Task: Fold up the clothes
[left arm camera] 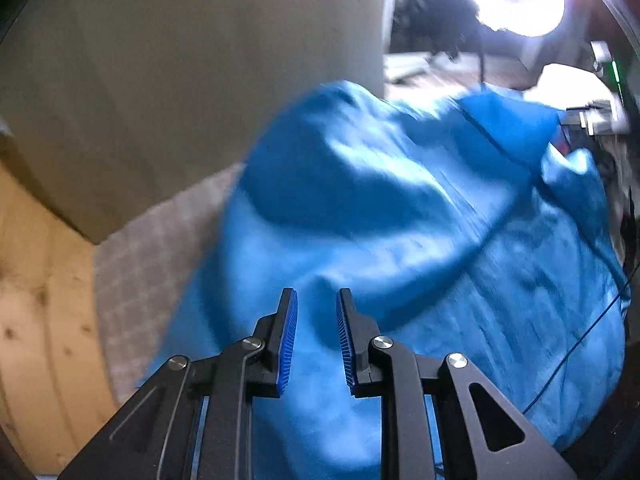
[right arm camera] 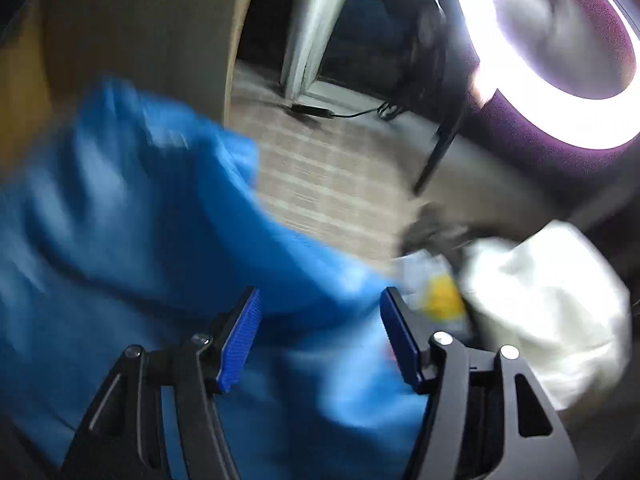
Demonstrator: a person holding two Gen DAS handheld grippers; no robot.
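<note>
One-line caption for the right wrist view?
Open right tongs above a rumpled blue garment, ring light glowing beyond.

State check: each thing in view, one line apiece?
left gripper: open, over the blue fabric, holding nothing
right gripper: open wide, empty
blue garment: crumpled, unfolded, motion-blurred
white cloth: bunched beside the blue garment
ring light: on

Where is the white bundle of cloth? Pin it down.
In the right wrist view, the white bundle of cloth sits at the right, beside the crumpled blue garment, below the glowing ring light.
</note>
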